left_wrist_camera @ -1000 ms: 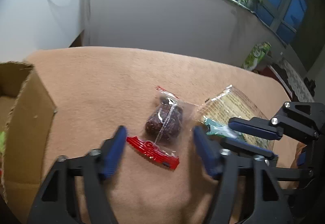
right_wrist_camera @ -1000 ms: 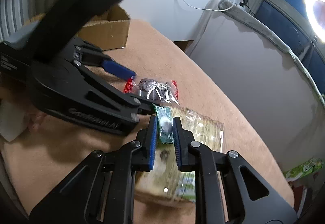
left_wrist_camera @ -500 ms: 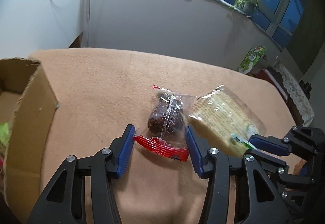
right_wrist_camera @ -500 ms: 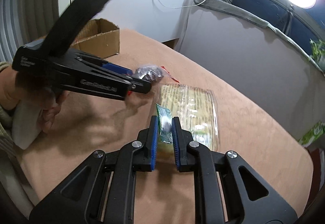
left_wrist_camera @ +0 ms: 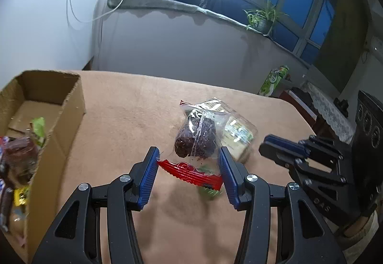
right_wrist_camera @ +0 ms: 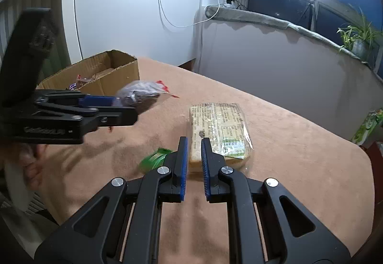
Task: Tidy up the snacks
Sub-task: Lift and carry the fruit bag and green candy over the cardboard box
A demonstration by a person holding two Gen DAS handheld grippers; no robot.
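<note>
Snacks are being sorted: the left gripper (left_wrist_camera: pixel 188 168) pinches a clear-wrapped dark cake (left_wrist_camera: pixel 197 138) by its red seam, lifted above the tan cloth (left_wrist_camera: pixel 134 106). Carry it level over the cardboard box (left_wrist_camera: pixel 69 106), then release. The right gripper (right_wrist_camera: pixel 193 156) is closed, empty.

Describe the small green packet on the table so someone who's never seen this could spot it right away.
Start at the tan-covered table, then find the big clear-wrapped biscuit pack lying on it. The small green packet lies beside its near end, the only bright green, crinkled wrapper there.
</note>
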